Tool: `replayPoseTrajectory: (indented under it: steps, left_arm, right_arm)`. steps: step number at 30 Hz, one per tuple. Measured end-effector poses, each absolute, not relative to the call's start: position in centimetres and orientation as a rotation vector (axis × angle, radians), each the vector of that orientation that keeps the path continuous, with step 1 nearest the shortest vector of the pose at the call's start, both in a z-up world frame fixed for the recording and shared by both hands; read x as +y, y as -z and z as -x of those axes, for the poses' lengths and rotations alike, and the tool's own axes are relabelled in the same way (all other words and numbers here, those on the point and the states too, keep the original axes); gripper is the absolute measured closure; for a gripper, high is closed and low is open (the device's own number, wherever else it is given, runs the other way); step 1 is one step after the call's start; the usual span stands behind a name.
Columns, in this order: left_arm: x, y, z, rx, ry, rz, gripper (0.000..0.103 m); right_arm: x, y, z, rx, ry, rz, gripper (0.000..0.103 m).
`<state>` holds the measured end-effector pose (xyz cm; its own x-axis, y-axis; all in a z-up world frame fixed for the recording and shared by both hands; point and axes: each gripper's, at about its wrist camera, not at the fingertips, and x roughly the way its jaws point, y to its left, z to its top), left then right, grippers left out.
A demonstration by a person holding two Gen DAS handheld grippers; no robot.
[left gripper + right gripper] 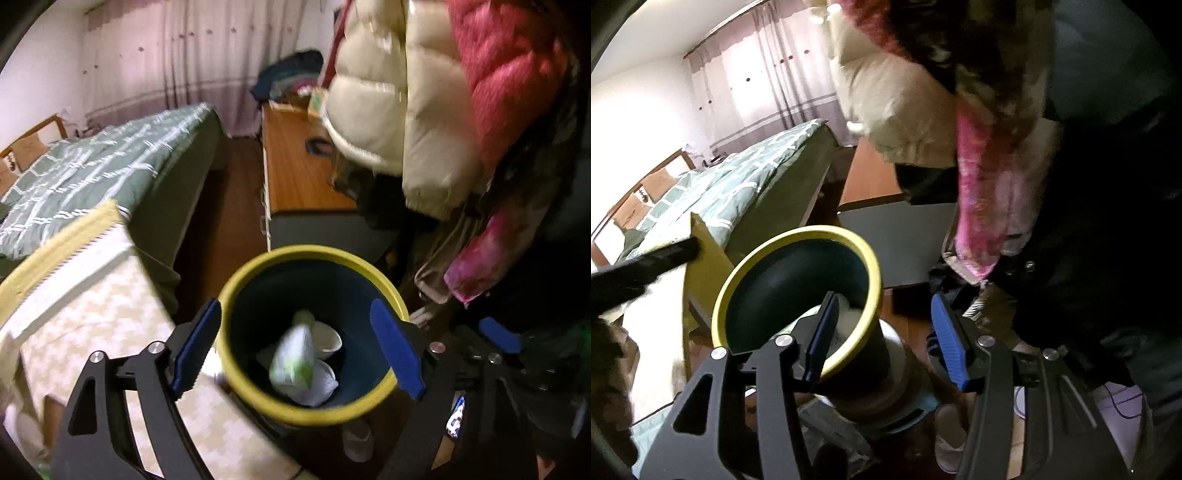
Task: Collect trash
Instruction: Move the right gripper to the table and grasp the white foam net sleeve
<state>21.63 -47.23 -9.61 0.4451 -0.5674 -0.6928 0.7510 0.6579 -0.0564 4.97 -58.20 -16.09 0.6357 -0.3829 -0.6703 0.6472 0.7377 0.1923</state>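
Left gripper (299, 350) over the trash bin (255, 391)

Its jaws stand wide apart with nothing between them; below, a blurred white-green wrapper (293, 360) lies among white scraps inside the yellow-rimmed bin, beside the bed (92, 173).

A green-quilted bed (92, 173) stands beside a wooden desk (295, 166), striped curtains (184, 62) glowing behind.

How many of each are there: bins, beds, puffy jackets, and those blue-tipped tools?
Bins: 1, the yellow-rimmed bin
Beds: 1, the green-quilted bed
Puffy jackets: 2, the cream jacket and the red jacket
Tools: 2, the left tool and the right tool
Total: 6
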Motion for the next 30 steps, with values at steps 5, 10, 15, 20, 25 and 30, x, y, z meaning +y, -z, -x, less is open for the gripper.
replayPoseTrajectory:
  steps: [5,10,15,20,25,30]
  left_arm:
    - [-40.1,6.1,-19.9,0.630,0.750,-0.241,0.012]
    - [-30.9,3.5,-19.2,0.557,0.602,-0.173,0.009]
    - [-22.6,2.7,-18.9,0.532,0.439,-0.126,0.009]
    - [-14.0,2.8,-18.3,0.531,0.285,-0.074,0.009]
    - [-8.0,3.9,-17.8,0.545,0.192,-0.022,0.009]
    - [-3.4,4.1,-17.2,0.527,0.120,0.019,0.009]
  right_arm:
    - [-56.0,16.0,-6.5,0.663,0.552,-0.415,0.053]
    - [-53.1,15.1,-8.1,0.667,0.493,-0.369,0.052]
    - [-49.2,14.3,-10.2,0.675,0.414,-0.316,0.052]
    - [-44.9,13.6,-12.0,0.682,0.333,-0.258,0.052]
    - [-40.2,12.8,-13.7,0.686,0.250,-0.205,0.052]
    - [-35.3,12.2,-15.6,0.699,0.138,-0.163,0.052]
